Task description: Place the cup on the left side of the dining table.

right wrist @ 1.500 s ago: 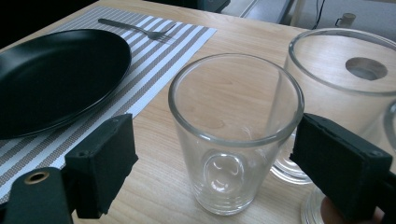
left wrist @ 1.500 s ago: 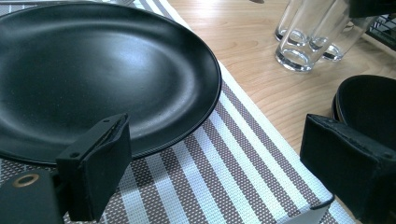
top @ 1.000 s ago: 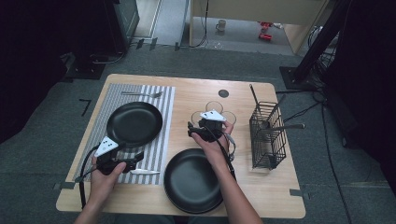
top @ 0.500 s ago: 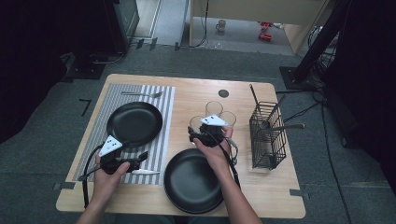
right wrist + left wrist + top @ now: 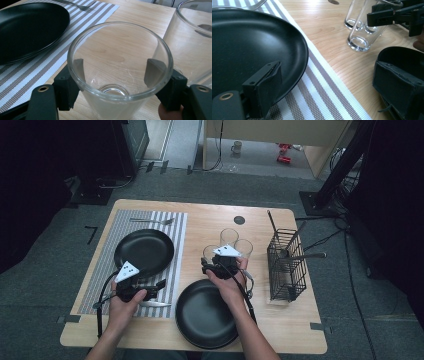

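Right gripper [image 5: 113, 82] jaws, just closing, press a glass [image 5: 120, 72]; left gripper [image 5: 332, 95] (beside the black plate [image 5: 249, 47]) gapes empty.

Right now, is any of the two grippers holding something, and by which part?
The right gripper has its fingers on both sides of a glass, on its wall just below the rim, having just been closing. The left gripper holds nothing.

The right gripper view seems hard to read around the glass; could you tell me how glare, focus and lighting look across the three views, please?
Right gripper view: the glass is sharp at the rim, and the pads show through its clear wall. Left gripper view: bright glare on the table at the top edge, near jaws soft. High view: the table is evenly lit, the room around it dark.
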The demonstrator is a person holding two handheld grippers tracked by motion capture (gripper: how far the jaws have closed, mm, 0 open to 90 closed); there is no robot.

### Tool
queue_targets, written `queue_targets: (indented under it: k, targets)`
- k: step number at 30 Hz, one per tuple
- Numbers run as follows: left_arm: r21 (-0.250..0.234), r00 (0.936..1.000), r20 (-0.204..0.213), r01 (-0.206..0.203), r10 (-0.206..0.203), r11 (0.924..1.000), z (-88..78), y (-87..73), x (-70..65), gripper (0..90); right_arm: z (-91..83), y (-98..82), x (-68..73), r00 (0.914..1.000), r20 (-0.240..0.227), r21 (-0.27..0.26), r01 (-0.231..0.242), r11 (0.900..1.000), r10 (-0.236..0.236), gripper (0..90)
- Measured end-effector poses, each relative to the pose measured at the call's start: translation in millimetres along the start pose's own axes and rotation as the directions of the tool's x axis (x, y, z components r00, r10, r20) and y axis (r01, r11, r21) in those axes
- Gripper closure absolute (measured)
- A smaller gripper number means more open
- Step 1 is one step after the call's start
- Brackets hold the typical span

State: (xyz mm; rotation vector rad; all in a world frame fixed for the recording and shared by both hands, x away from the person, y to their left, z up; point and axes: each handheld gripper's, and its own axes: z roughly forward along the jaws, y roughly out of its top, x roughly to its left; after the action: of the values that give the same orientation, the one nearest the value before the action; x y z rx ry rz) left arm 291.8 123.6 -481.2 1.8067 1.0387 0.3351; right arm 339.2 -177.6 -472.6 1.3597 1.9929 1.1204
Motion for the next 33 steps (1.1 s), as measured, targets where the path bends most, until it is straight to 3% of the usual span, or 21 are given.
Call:
queue_targets:
  k: [12, 18, 33]
  targets:
    - [-0.009, 0.9995, 0.022, -0.021, 0.021, 0.9998, 11.8, 11.4, -5.0, 9.5, -14.8, 9.6, 4.4, 0.9992, -0.037, -0.047, 0.014, 0.999, -0.016, 29.7]
    - [-0.027, 0.9983, 0.052, -0.026, 0.027, 0.9993, 17.8, 18.3, -6.8, 9.5, -25.3, 17.3, 6.7, 0.9979, -0.062, -0.073, 0.015, 0.997, -0.020, 29.7]
    - [-0.058, 0.9870, 0.124, -0.096, 0.103, 0.9937, 34.0, 33.2, -28.0, 9.4, -52.7, 37.9, 21.9, 0.9897, -0.133, -0.118, 0.038, 0.992, -0.053, 29.7]
